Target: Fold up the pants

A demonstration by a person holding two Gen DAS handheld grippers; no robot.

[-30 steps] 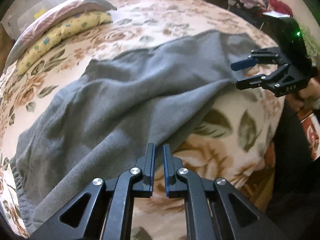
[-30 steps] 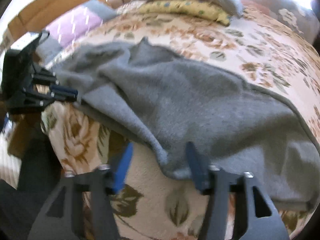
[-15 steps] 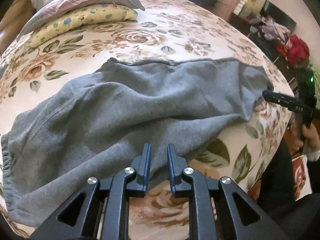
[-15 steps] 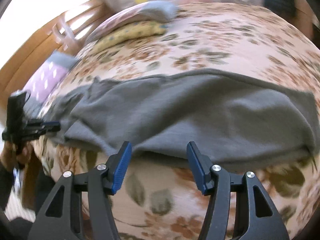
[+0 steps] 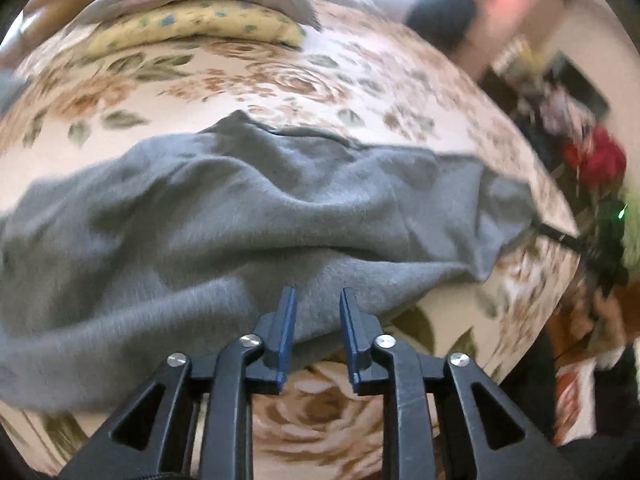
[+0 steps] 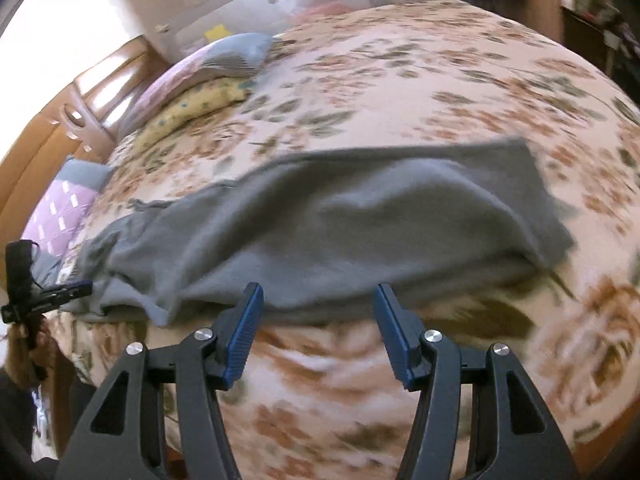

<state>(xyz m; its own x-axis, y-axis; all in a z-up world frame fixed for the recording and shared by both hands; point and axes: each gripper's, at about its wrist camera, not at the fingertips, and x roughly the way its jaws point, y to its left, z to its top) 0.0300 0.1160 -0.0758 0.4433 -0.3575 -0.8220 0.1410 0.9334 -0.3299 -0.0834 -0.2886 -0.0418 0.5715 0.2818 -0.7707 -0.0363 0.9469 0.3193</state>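
Grey pants (image 5: 248, 220) lie folded lengthwise across a floral bed cover (image 5: 320, 80); they also show in the right wrist view (image 6: 360, 220). My left gripper (image 5: 318, 300) is open a little, its tips just over the pants' near edge, holding nothing. My right gripper (image 6: 318, 296) is wide open at the near edge of the pants, holding nothing. The left gripper shows at the far left of the right wrist view (image 6: 76, 290). The right gripper is a dark blur at the right edge of the left wrist view (image 5: 560, 236).
Stacked pillows (image 5: 200, 24) lie at the head of the bed, also in the right wrist view (image 6: 200, 92). A purple cushion (image 6: 60, 212) lies at the left. Cluttered furniture with red flowers (image 5: 596, 160) stands past the right bed edge.
Both grippers have moved in closer to the pants' near edge. The left gripper has opened a little wider. The pants look more bunched along the middle.
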